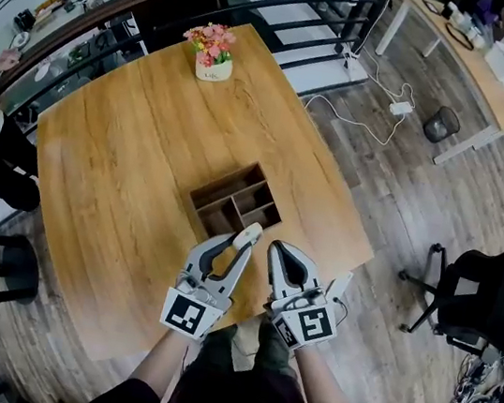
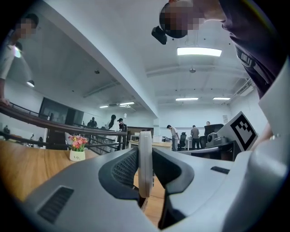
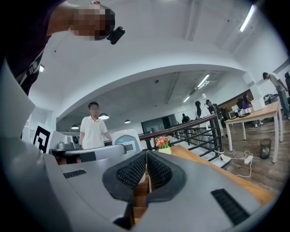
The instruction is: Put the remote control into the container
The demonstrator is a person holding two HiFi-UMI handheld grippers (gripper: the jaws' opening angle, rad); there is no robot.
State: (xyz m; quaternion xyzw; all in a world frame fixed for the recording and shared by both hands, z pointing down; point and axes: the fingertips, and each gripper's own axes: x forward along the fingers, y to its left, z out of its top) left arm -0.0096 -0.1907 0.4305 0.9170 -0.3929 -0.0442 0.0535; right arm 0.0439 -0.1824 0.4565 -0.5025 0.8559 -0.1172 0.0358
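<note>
Nearest to the person, at the near edge of the table (image 1: 117,155), both grippers are held side by side on outstretched forearms, pointing away from the body toward the container (image 1: 227,180). The left gripper (image 1: 237,246) angles slightly inward, its jaws clamped on the remote control (image 1: 248,235). In the left gripper view the remote control (image 2: 145,163) stands on edge between the pads, gripped across its thin faces, with its far end projecting past the tips. That end sits just at the container's near corner and is not yet inside any compartment. The right gripper (image 1: 278,250) lies close beside the left. Its own view shows the right gripper (image 3: 146,164) with jaws pressed together and nothing between them. A flower pot (image 1: 214,55) stands well apart at the far side of the table.

Risks noted: the hold is narrow and appears to sit toward one end, so the remote control could pivot or slip when tilted downward. The compartments look tight, so the remote control may catch on a divider or bridge the rim. A nudge could shift the unsteadied container. The closely spaced grippers could knock together.
</note>
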